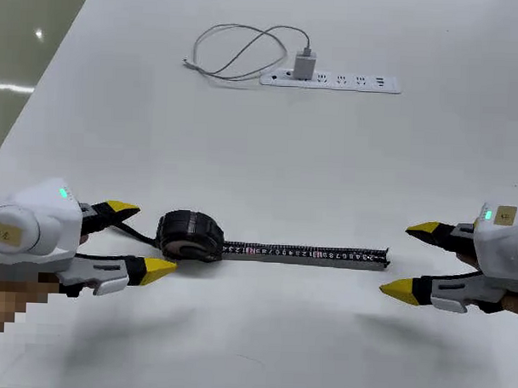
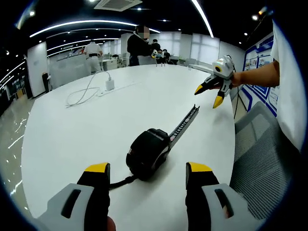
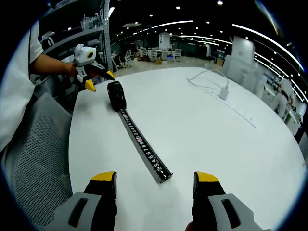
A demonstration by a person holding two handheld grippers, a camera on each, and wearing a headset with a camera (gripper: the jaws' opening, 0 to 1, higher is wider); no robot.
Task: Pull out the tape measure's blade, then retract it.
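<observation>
- l gripper (image 1: pixel 147 239): jaws wide apart, nothing clamped. yellow tips sit either side of the black wrist strap (image 1: pixel 132 232), just short of the tape measure (image 1: pixel 189 235).
- r gripper (image 1: pixel 410 259): jaws apart too, holding nothing. i see its tips just past the free end of the blade (image 1: pixel 304 253), not touching it.
- tape measure: black body lying on the table (image 1: pixel 286 161) right ahead of the l tips, w/ the strap trailing back between the l jaws.
- blade: pulled out, flat on the table, runs straight from the body toward the r gripper, numbers up. end hook (image 1: pixel 384 259) sits near the r tips w/ a gap.
- grippers are well apart, tape between them, all by the table's near edge.
- far side: white power strip (image 1: pixel 331 80) w/ a white charger (image 1: pixel 303 65) plugged in. its cable (image 1: pixel 238 53) is looped on the tabletop, well apart from the tape.
- l gripper view: grey mesh chair (image 2: pixel 260 144) beside the table edge. people (image 2: pixel 139 45) stand beyond the table in an open office, too small for detail.
</observation>
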